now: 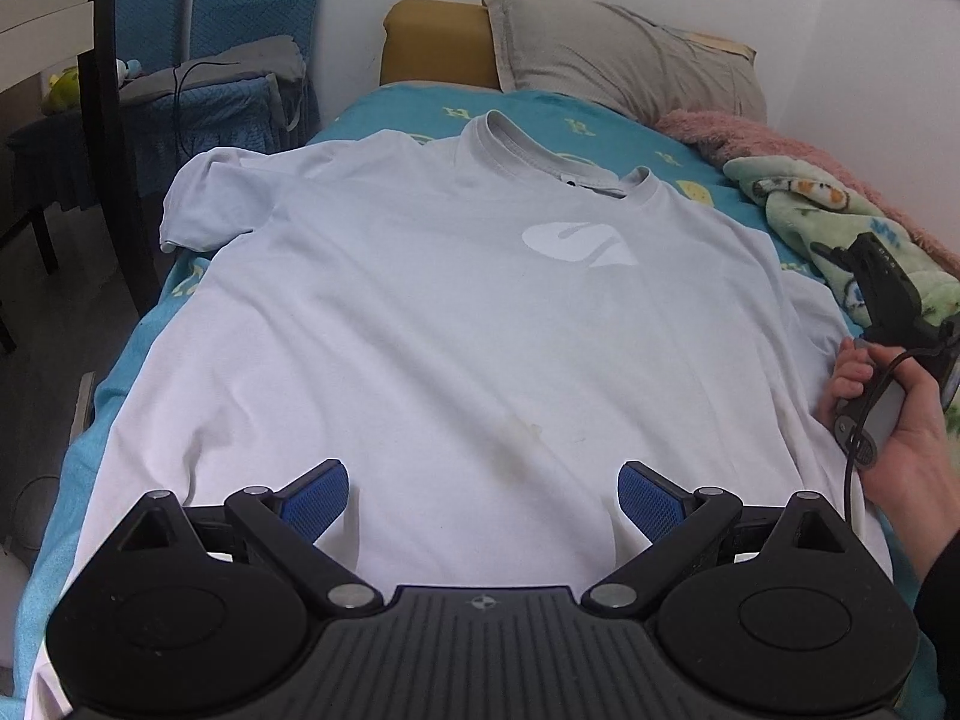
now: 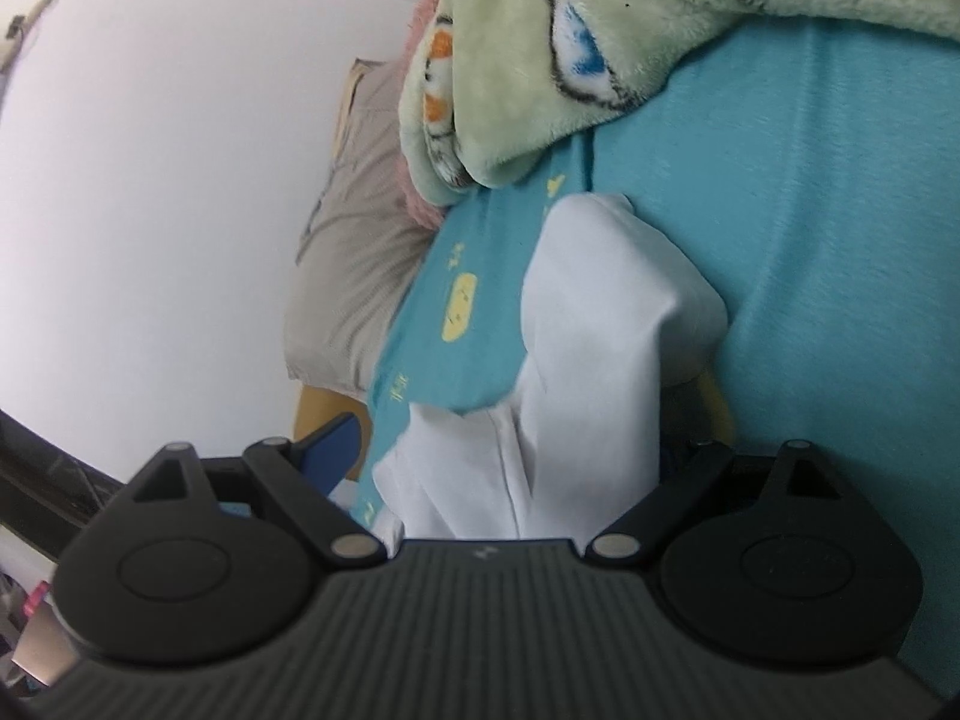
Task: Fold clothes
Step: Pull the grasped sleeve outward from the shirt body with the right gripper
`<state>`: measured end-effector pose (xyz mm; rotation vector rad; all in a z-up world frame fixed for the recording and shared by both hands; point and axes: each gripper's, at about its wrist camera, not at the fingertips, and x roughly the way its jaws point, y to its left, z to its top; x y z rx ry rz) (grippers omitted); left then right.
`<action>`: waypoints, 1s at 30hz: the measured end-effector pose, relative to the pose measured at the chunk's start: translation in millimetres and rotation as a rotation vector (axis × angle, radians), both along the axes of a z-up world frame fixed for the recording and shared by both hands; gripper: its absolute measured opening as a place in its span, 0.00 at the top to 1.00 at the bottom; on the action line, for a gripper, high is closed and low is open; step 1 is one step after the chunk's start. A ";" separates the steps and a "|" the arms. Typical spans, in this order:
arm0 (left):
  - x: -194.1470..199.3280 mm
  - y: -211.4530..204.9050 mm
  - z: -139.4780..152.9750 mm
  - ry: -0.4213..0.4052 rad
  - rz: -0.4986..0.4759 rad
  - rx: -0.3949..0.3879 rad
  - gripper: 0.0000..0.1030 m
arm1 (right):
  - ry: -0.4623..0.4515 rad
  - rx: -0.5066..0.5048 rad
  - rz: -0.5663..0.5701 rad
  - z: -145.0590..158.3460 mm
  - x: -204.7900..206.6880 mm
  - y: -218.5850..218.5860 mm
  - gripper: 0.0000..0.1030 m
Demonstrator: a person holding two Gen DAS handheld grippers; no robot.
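Folding looked scarcely advanced, to judge by the garment alone: the white T-shirt (image 1: 456, 324) lay spread face up and flat along the bed (image 1: 144, 324), collar toward the pillow (image 1: 624, 54), one short sleeve (image 1: 198, 204) still out sideways at the left edge, no crease or doubled layer showing in the body; a faint stain sat low on the front. The left gripper (image 1: 483, 501) hovered over the hem end with its blue fingers well apart and nothing between them; the right gripper (image 2: 498, 450), seen in the right wrist view, was pushed in at the other sleeve (image 2: 600, 312), white cloth bunched between its fingers, one blue finger visible at the left and the other hidden by fabric, so whether it was clamped I could not tell. What was left, by my reading, was both sleeves and the body folds. The surface was a teal sheet with yellow print, soft and yielding; a green plush blanket (image 1: 840, 222) and a pink one (image 1: 774, 144) crowded the right side; a chair (image 1: 102, 138) stood at the left beside the white wall (image 1: 780, 6).
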<state>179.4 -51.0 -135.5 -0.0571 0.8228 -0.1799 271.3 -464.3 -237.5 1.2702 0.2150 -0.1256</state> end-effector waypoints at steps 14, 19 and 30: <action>0.8 -12.7 -10.3 0.002 -0.038 0.053 0.05 | 0.133 -0.031 0.010 -0.8 27.3 -22.0 0.89; -0.2 -14.8 -7.2 0.003 -0.042 0.043 0.05 | 0.128 -0.198 -0.069 33.0 11.9 -38.8 0.92; -4.9 -3.0 31.9 -0.071 -0.005 -0.048 0.05 | 0.367 -0.729 -0.065 107.8 28.2 -16.5 0.93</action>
